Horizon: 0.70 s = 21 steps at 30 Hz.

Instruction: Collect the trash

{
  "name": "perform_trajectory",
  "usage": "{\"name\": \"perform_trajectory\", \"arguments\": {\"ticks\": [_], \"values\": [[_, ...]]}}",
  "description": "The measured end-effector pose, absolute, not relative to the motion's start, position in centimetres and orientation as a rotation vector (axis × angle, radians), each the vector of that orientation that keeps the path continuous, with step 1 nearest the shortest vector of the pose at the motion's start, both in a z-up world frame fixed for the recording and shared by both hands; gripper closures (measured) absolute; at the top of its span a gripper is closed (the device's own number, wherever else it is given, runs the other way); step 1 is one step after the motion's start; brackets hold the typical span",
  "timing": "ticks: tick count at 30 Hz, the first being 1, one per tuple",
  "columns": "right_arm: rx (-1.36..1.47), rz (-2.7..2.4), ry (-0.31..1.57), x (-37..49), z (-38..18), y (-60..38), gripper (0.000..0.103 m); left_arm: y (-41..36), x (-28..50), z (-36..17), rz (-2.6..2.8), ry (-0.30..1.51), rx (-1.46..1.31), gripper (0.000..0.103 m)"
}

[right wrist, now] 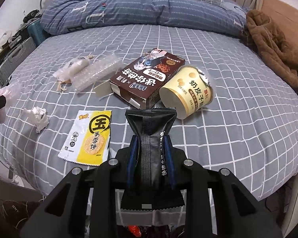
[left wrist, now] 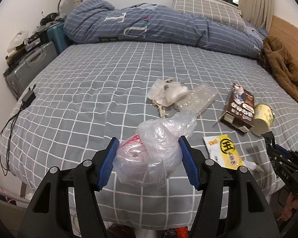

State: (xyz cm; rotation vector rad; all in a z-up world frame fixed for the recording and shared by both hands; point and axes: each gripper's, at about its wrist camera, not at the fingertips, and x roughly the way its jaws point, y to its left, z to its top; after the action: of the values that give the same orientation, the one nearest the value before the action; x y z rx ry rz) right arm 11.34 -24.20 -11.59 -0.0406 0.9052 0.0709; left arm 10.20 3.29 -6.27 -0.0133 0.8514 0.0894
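Observation:
My left gripper [left wrist: 148, 148] is shut on a crumpled clear plastic bag [left wrist: 157, 142] with a red print, held above the near edge of the bed. My right gripper [right wrist: 150, 140] is shut on a black foil wrapper [right wrist: 150, 127] that sticks out past its fingers; the same gripper [left wrist: 272, 138] shows at the right of the left wrist view. On the checked sheet lie a yellow snack packet [right wrist: 91, 136], a brown cookie box [right wrist: 147, 79], a cream paper tub [right wrist: 188, 91] on its side, bubble wrap [right wrist: 97, 73], a small clear pouch [right wrist: 73, 67] and a crumpled tissue [right wrist: 37, 117].
A rolled blue duvet [left wrist: 149, 25] and a checked pillow [left wrist: 206, 8] lie at the bed's far end. A brown coat [left wrist: 282, 67] is on the right edge. A charger with cable [left wrist: 27, 97] sits at the left edge, beside a grey suitcase [left wrist: 27, 67].

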Motion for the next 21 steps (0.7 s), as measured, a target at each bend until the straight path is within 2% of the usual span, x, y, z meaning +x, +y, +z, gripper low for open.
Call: {"name": "perform_trajectory", "arguments": {"ticks": [21], "values": [[-0.02, 0.088, 0.845, 4.9, -8.1, -24.0, 0.077, 0.8, 4.0, -4.8, 0.049, 0.835, -0.029, 0.043]]}}
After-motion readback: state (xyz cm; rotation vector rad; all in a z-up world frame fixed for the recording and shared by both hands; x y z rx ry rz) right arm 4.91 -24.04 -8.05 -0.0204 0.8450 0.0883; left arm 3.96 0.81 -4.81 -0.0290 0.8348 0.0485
